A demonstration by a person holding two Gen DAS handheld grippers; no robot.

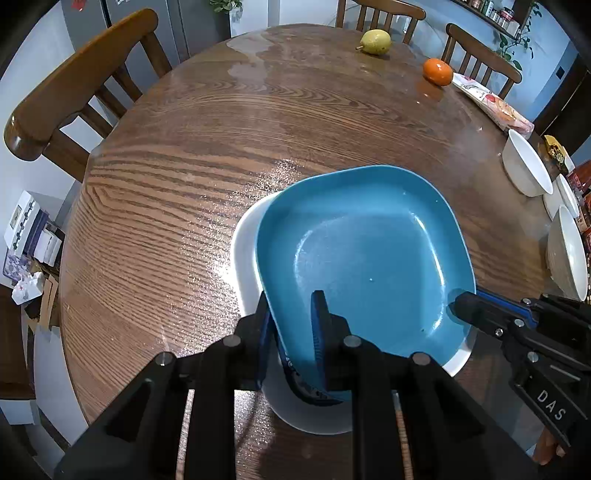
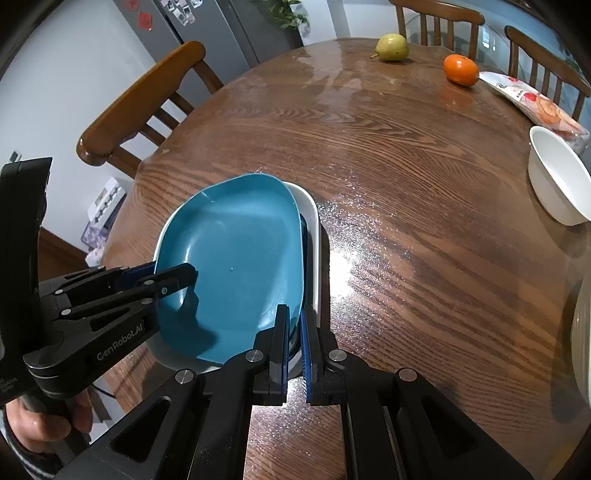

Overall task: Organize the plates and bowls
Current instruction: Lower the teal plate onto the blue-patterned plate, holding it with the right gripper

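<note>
A blue squarish plate (image 1: 369,251) (image 2: 236,251) lies tilted over a larger white plate (image 1: 243,251) (image 2: 312,221) on the round wooden table (image 1: 184,184). My left gripper (image 1: 291,328) is shut on the blue plate's near left rim, with one finger above and one below; in the right wrist view the left gripper (image 2: 184,277) comes in from the left. My right gripper (image 2: 293,332) is shut on the plate's opposite rim, and in the left wrist view the right gripper (image 1: 461,301) reaches in from the right. White bowls (image 1: 526,166) (image 2: 557,177) stand at the table's right edge.
A pear (image 1: 376,41) and an orange (image 1: 437,71) lie at the far side, beside a printed packet (image 1: 495,105). Wooden chairs (image 1: 74,88) ring the table. A grey fridge (image 2: 207,29) stands behind. A person's hand (image 2: 40,424) holds the left gripper's handle.
</note>
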